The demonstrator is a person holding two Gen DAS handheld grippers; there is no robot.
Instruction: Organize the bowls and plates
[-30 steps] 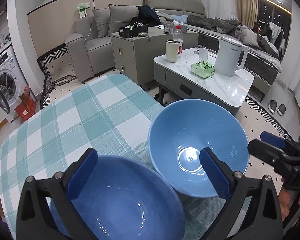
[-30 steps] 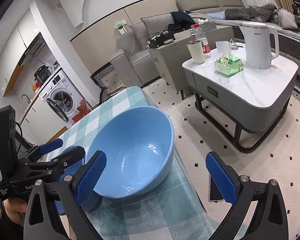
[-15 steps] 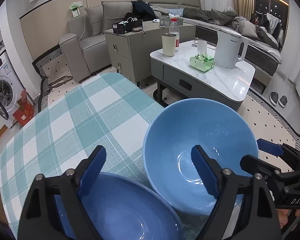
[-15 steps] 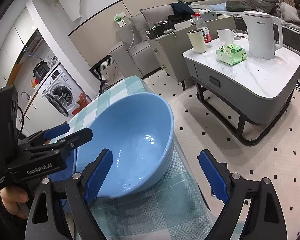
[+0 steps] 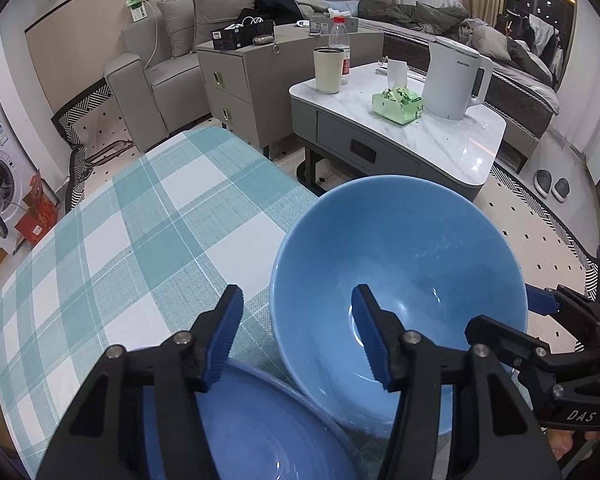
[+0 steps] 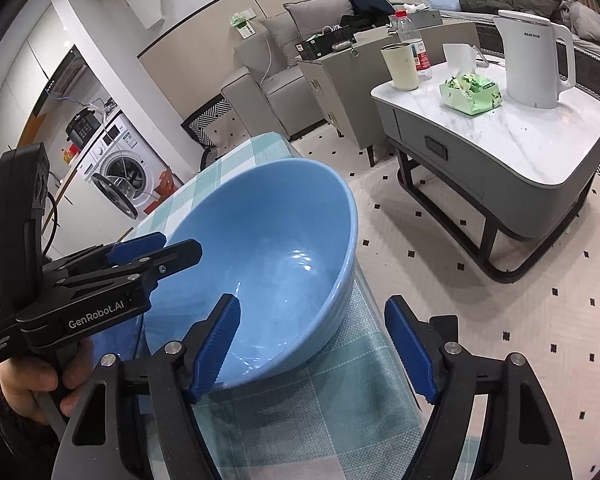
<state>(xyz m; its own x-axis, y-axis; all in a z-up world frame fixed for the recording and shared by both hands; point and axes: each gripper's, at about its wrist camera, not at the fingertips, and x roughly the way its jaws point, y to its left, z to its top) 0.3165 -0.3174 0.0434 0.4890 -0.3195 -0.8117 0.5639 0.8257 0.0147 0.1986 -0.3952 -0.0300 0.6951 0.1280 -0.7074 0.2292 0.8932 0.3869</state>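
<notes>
While closing over opposite rims of the tilted bowl (image 5: 400, 264) at lower centre, keeping both grips level and squeezing evenly — avoiding a slip off the checked surface (image 5: 140, 248) edge. Left hand-held gripper (image 5: 296, 336) half open and closing, rim between the jaws, not yet pinched; right hand-held gripper (image 6: 312, 348) wider, also closing astride the near rim, holding nothing. Counting two blue bowls — the second bowl (image 5: 260, 428) sitting at lower left, just beside the first; seeing no plates.
</notes>
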